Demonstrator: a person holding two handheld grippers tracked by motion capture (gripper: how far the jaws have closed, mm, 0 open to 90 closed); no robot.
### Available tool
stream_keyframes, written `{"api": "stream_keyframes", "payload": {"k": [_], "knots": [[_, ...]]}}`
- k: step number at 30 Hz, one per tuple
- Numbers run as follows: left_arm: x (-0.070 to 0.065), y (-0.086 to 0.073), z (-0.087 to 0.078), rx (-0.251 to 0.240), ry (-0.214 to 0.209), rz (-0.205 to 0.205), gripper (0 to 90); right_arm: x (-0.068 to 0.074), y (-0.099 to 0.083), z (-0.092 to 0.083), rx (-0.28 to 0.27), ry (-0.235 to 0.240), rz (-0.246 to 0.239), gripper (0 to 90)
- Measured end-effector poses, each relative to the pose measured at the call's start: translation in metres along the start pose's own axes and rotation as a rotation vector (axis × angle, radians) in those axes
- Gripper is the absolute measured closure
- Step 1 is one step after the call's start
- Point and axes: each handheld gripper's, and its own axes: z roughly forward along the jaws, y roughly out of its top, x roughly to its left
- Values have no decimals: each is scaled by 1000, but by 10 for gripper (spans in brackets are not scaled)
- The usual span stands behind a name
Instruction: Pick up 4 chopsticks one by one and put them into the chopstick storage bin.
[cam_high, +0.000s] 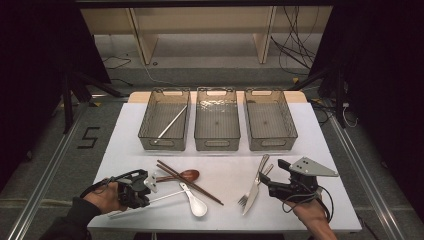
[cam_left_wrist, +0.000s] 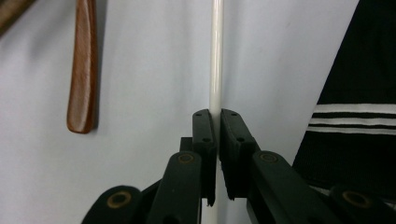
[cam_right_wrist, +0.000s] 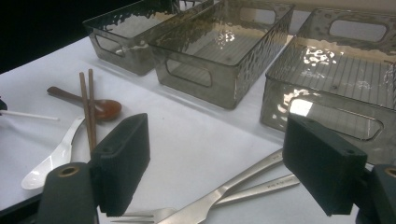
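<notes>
- My left gripper (cam_left_wrist: 215, 126) is pinching the white chopstick (cam_left_wrist: 215, 56) w/ fingers (cam_left_wrist: 204, 135) pressed tight on it; the stick is running straight on between them, lying low over the tabletop (cam_left_wrist: 149, 93).
- In the high view the left gripper (cam_high: 146, 186) is sitting near the front-left corner of the tabletop (cam_high: 300, 150), and the white chopstick (cam_high: 167, 196) is sticking out toward the white spoon (cam_high: 195, 202), its tip just beside the spoon's handle.
- The front edge is lying close behind my left hand (cam_high: 105, 197), so little room that way; open tabletop is stretching to the left of the trays.
- My right gripper (cam_right_wrist: 217, 170) is holding its fingers (cam_right_wrist: 123, 158) spread wide w/ nothing between them; it's hovering over the fork (cam_right_wrist: 154, 215) and knife (cam_right_wrist: 233, 186) by the front-right part, near the right edge.
- Other stuff: wooden spoon (cam_high: 185, 175) and a pair of brown chopsticks (cam_high: 187, 182) are lying crossed just right of my left gripper, standing in the way toward the trays.
- Three clear trays are lining up side by side at the far side: left tray (cam_high: 150, 117) is holding one more white chopstick (cam_high: 171, 122) lying slantwise, middle tray (cam_high: 197, 120) and right tray (cam_high: 290, 120) are bare.
- A bare strip of tabletop is lying between the cutlery and the trays' front walls.
- In the left gripper view the wooden spoon's handle end (cam_left_wrist: 81, 84) is lying well left of the held stick, not touching; a dark striped sleeve (cam_left_wrist: 355, 121) is showing at right.
</notes>
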Motion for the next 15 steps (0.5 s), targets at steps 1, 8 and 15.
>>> {"api": "stream_keyframes", "payload": {"k": [1, 8, 15], "knots": [[0, 1, -1, -16, 3, -17, 846, 0, 0, 0, 0, 0, 0, 242], [5, 3, -6, -113, 40, -99, 845, 0, 0, 0, 0, 0, 0, 242], [13, 5, -17, -209, 92, -198, 845, 0, 0, 0, 3, -1, 0, 242]]}}
